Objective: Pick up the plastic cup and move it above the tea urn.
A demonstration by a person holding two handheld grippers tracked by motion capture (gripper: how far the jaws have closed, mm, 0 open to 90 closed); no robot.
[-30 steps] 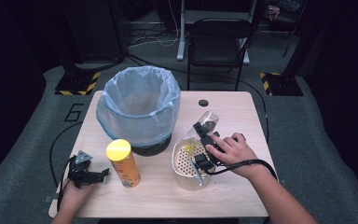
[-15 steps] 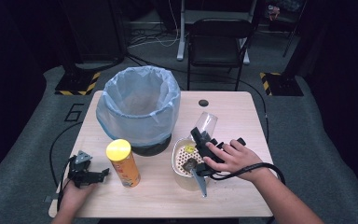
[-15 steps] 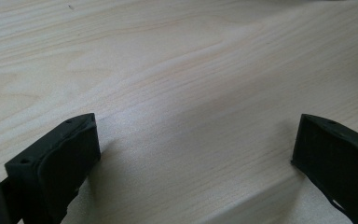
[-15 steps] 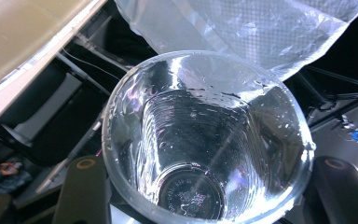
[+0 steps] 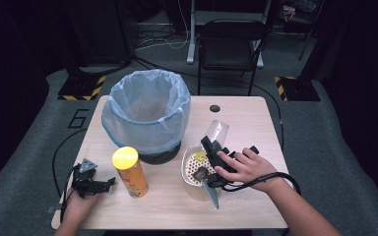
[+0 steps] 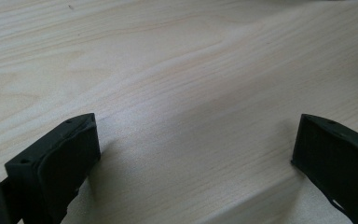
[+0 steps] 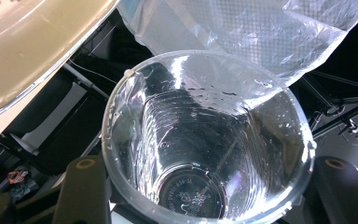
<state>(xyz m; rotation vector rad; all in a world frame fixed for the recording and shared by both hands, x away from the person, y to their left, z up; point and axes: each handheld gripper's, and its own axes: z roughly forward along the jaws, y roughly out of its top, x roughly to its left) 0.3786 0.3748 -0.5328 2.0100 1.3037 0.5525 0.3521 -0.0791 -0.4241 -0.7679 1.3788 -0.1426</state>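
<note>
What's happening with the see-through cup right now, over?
Right gripper shut on clear cup, tipped beside the strainer bowl. Left gripper open, resting on table. Lined bin close by; path looks clear.

A lab or studio: hazard-striped stand bases (image 5: 82,91), loose floor cables (image 5: 157,42), grey carpet (image 5: 19,162).

Right gripper (image 5: 215,145) holding clear cup (image 5: 217,132) above strainer bowl (image 5: 189,172), lined bin (image 5: 145,114) behind
</note>
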